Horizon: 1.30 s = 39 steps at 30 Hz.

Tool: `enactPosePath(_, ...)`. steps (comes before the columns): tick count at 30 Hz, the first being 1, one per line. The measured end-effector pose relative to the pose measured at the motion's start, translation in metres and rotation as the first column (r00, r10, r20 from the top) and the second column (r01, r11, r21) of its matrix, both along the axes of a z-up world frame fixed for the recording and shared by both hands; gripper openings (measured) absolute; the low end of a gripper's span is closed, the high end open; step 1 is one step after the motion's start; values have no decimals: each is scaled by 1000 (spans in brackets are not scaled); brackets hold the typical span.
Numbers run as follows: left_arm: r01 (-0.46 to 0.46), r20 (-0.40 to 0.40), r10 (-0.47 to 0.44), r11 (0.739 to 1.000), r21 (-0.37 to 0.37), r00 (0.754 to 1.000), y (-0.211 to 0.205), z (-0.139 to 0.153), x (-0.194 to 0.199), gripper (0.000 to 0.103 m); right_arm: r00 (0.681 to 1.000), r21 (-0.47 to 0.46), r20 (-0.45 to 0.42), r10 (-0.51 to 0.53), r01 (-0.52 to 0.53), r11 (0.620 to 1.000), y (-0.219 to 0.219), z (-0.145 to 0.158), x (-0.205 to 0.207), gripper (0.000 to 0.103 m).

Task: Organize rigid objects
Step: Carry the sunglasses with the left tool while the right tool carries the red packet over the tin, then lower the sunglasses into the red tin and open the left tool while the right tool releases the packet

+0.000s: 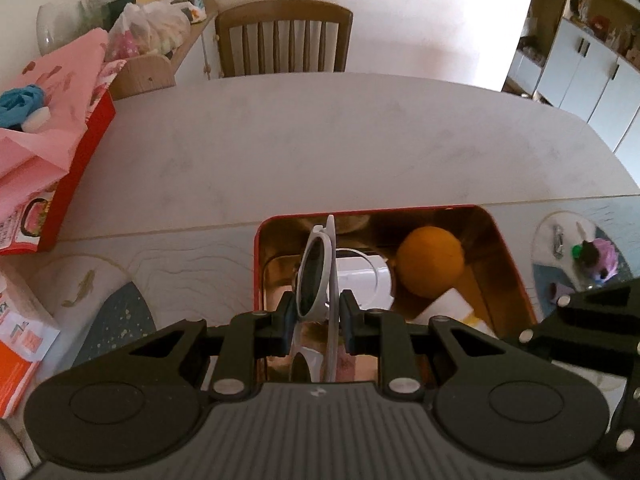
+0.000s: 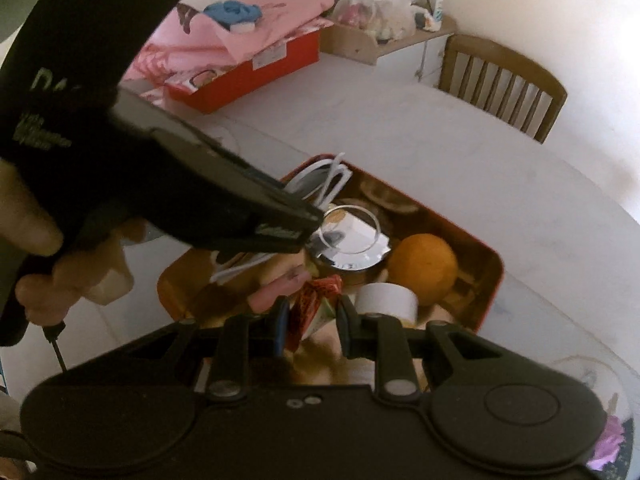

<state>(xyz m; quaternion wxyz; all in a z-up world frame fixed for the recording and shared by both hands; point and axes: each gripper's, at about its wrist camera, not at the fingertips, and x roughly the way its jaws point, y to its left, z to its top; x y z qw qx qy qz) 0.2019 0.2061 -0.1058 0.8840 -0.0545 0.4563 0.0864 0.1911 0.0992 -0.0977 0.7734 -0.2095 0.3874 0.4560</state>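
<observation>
White sunglasses (image 1: 314, 272) with dark lenses stand on edge between the pads of my left gripper (image 1: 318, 316), which is shut on them above a red tin (image 1: 256, 264) with a gold inside. An orange (image 1: 430, 262), a white tape roll (image 1: 452, 306) and a shiny round lid (image 1: 360, 276) lie in the tin. In the right wrist view my right gripper (image 2: 310, 322) is shut on a small red and green packet (image 2: 310, 308) over the near end of the tin (image 2: 494, 280). The orange (image 2: 424, 268) and roll (image 2: 386, 300) lie just beyond. A hand (image 2: 36, 232) carries the left tool, with the sunglasses (image 2: 332, 178) at its tip.
A red box under a pink bag (image 1: 80, 148) sits at the table's left. A wooden chair (image 1: 284, 36) stands behind the pale table (image 1: 320, 140). A round clear mat with small trinkets (image 1: 576, 252) lies right of the tin, and an orange-white booklet (image 1: 20, 340) lies near left.
</observation>
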Motion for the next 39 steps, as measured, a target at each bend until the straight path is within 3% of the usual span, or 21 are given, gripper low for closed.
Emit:
enactPosePath(12,-4,-40,3,1000,-24,999,6,-16,12,22,999,-55,-47,4,-7,998,17,-26,4,25)
enactPosePath(22,-11,-25,10,999,-46,1000,11,-19,11,23,997,-84,-77,-9,3,996,20,-39,0,27)
enactPosePath(39,-26,-3,26,997,-67,1000,8,-10,-11,23,992,34,-109,-66,70,997,-5,-5,10,40)
